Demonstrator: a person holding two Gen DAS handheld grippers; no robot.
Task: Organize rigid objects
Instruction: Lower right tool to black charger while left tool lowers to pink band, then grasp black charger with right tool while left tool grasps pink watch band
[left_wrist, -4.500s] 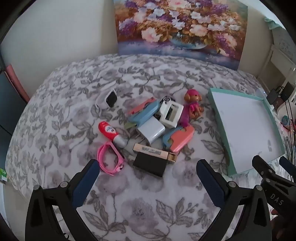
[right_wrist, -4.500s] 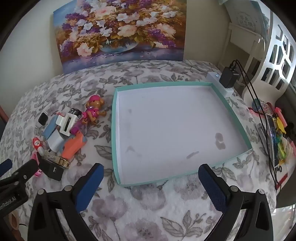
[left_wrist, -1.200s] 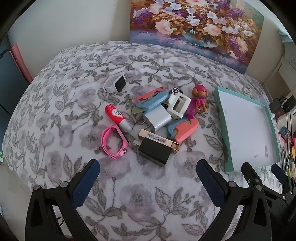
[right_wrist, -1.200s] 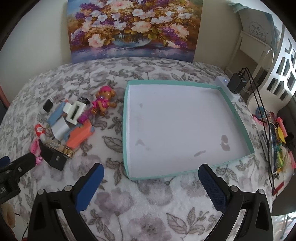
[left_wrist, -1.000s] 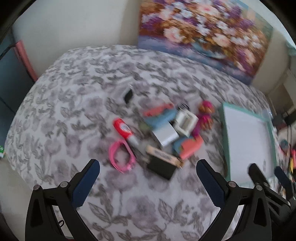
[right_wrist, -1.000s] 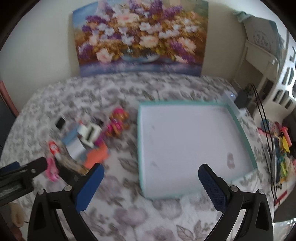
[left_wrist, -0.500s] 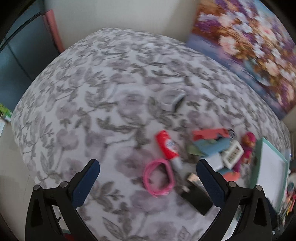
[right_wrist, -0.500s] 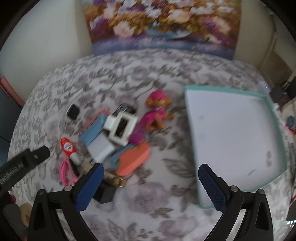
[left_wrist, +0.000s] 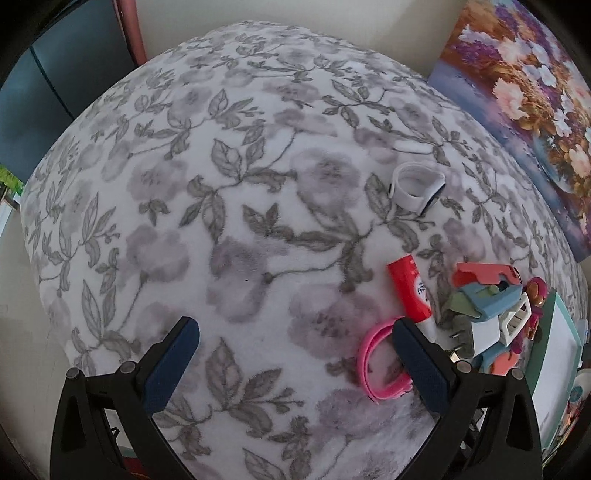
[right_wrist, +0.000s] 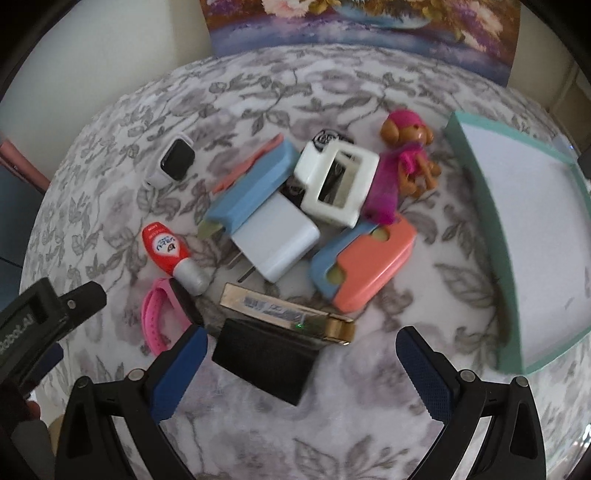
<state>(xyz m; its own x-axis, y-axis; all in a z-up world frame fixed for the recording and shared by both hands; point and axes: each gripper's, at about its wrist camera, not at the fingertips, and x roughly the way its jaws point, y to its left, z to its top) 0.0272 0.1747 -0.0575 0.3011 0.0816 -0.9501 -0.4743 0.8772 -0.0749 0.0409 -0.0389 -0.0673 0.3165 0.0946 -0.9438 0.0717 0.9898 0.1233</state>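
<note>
- Right gripper (right_wrist: 301, 360), fingers spread and empty, hovers over a matte black block (right_wrist: 264, 360) beside a shiny gold lighter (right_wrist: 286, 312).
- Left gripper (left_wrist: 293, 363), likewise spread, hangs above fuzzy floral blanket (left_wrist: 221, 221), near a pink band (left_wrist: 373, 363).

Clutter pile (right_wrist: 295, 229) left of tray (right_wrist: 480, 206)

floral blanket (right_wrist: 369, 417): soft fuzzy cloth | white charger (right_wrist: 275, 240): smooth matt plastic | lighter (right_wrist: 288, 312): shiny gold metal | black box (right_wrist: 264, 360): matt, finely textured | pink wristband (left_wrist: 373, 363): smooth rubbery | teal tray (right_wrist: 480, 192): matt, paper-like | finger pads (right_wrist: 179, 373): ribbed blue
</note>
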